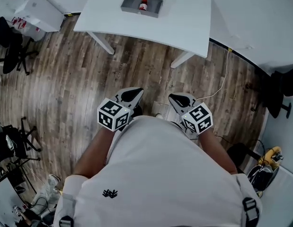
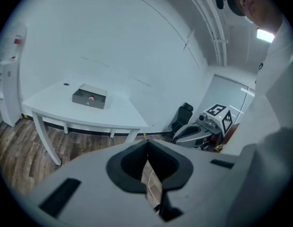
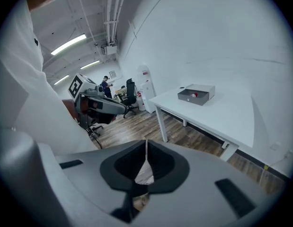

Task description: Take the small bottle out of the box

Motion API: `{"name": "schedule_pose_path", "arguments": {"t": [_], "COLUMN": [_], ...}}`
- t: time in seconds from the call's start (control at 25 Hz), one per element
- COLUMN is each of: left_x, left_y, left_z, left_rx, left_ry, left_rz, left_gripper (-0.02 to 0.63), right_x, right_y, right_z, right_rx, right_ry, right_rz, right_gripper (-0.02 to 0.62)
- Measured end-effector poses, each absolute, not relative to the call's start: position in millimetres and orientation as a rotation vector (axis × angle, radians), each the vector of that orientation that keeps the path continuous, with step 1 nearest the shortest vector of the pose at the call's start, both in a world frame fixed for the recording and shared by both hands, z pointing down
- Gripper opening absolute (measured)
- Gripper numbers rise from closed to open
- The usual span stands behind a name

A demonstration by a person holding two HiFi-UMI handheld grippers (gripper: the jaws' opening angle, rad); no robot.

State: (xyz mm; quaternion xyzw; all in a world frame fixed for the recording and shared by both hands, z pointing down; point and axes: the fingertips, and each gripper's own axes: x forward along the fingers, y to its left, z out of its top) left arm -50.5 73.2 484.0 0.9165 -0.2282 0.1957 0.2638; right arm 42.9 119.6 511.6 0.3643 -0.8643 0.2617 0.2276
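Desk point(image 1: 184, 18): white, seen at the top of my head view, standing on a wood-plank floor point(image 1: 137, 65).

Box point(image 1: 141, 4): grey, open-topped, resting on the desk towards its far side.

Small bottle point(image 1: 143, 5): red-capped, inside the box. From here I cannot tell whether it stands upright or lies flat.

Left tongs point(image 1: 129, 96): held low in front of the person's white shirt point(image 1: 155, 174), over the floor. In the left gripper view I see the jaws pressed together with nothing between them.

Right tongs point(image 1: 180, 100): near the left pair, at much the same height. The jaws meet at the tips and hold nothing.

Both tongs point towards the desk and sit well apart from it, the box and the bottle.

Office chair point(image 1: 13, 46): black, at the left edge of my head view, beside the desk.
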Motion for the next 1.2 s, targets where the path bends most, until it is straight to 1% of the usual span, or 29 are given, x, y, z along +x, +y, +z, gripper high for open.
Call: {"name": "schedule_pose_path", "arguments": {"t": [0.28,0.52,0.84,1.2], "left_x": [-62,-68,-40,-6], "left_y": [-2,-53,-125,-224], "left_z": [479,488,496,513], "left_rx": [2.546,2.533,2.514,2.407], "left_ry": [-0.533,-0.549,-0.674,-0.884], "left_rz": [0.557,0.562,0.594,0.671], "left_gripper": [0.008,0.008,0.033,0.074], "right_x": [31,32,72,140], "right_y": [54,28,-26,-109], "right_z": [494,490,492,490], "right_rx": [1.168,1.238,1.221,1.117], "right_ry": [-2.358,-2.327,-2.354,-2.422], "right_rz": [0.713,0.731,0.719,0.666], "right_gripper": [0.010,0.009,0.010,0.010]}}
